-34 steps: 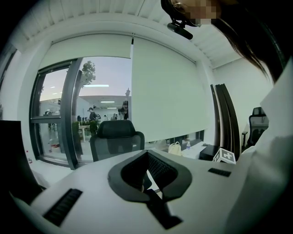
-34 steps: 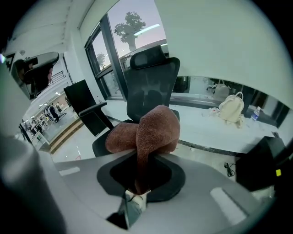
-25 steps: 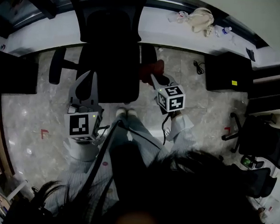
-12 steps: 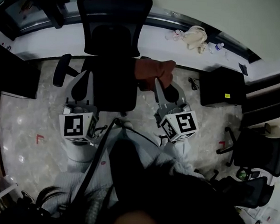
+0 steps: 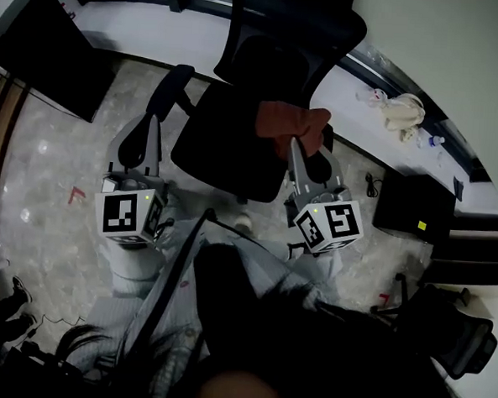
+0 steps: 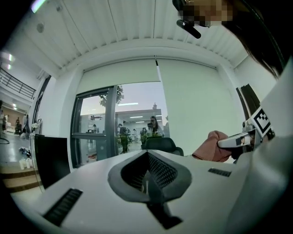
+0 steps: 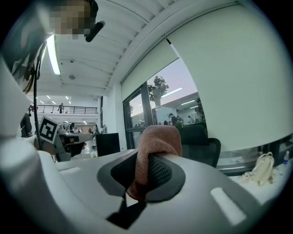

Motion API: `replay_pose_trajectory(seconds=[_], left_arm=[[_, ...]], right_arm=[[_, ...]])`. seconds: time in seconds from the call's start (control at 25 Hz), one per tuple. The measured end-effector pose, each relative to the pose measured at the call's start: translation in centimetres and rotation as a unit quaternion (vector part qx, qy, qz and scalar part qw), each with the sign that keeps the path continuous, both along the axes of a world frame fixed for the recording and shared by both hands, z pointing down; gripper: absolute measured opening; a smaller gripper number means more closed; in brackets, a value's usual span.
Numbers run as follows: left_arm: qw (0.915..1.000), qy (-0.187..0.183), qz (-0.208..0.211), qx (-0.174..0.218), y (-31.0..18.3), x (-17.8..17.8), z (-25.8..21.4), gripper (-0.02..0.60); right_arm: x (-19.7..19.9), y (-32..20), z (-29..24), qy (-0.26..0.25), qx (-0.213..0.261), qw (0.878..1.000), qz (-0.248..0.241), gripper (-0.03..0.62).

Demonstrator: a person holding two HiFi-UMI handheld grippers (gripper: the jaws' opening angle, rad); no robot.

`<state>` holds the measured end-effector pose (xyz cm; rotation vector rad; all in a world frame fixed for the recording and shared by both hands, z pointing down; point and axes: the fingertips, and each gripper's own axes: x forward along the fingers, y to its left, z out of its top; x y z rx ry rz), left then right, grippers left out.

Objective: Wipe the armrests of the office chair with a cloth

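Observation:
A black office chair (image 5: pixel 236 143) stands in front of me, turned at an angle. Its left armrest (image 5: pixel 169 86) is bare. A reddish-brown cloth (image 5: pixel 291 122) lies bunched over the right armrest (image 5: pixel 323 163), close to the backrest. My right gripper (image 5: pixel 293 146) is shut on the cloth (image 7: pixel 153 148), which fills the gap between its jaws. My left gripper (image 5: pixel 155 123) hangs just short of the left armrest, shut with nothing in it (image 6: pixel 147 180). In the left gripper view the cloth (image 6: pixel 211 147) and the chair back (image 6: pixel 162 144) show ahead.
A black cabinet (image 5: pixel 48 43) stands at the upper left. A white ledge along the wall carries a beige bag (image 5: pixel 403 111). A black box (image 5: pixel 415 206) and a cable (image 5: pixel 372 185) lie on the marble floor at right, and another chair (image 5: pixel 443 332) stands at lower right.
The right gripper has carried the cloth from the front of the right armrest back toward the backrest. The head view has swung, so the chair now lies at an angle. The left gripper stays shut.

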<state>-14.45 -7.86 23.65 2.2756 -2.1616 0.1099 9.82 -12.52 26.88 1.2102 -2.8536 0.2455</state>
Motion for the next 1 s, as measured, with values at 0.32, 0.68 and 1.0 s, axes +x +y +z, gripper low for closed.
replay_pose_trajectory(seconds=[0.32, 0.68, 1.0], left_arm=[[0.9955, -0.027, 0.091, -0.001, -6.8, -15.4, 0.9, 0.003], [0.9813, -0.021, 0.19, -0.023, -12.4, -25.0, 1.4, 0.003], [0.9762, -0.002, 0.211, -0.052, -12.7, -25.1, 5.2, 0.003]], right_arm=[[-18.1, -3.8, 1.8, -0.001, -0.012, 0.999, 0.047, 0.035], [-30.0, -5.1, 4.4, 0.0, -0.05, 0.989, 0.139, 0.035], [-34.4, -3.9, 11.1, 0.046, -0.134, 0.986, 0.088, 0.035]])
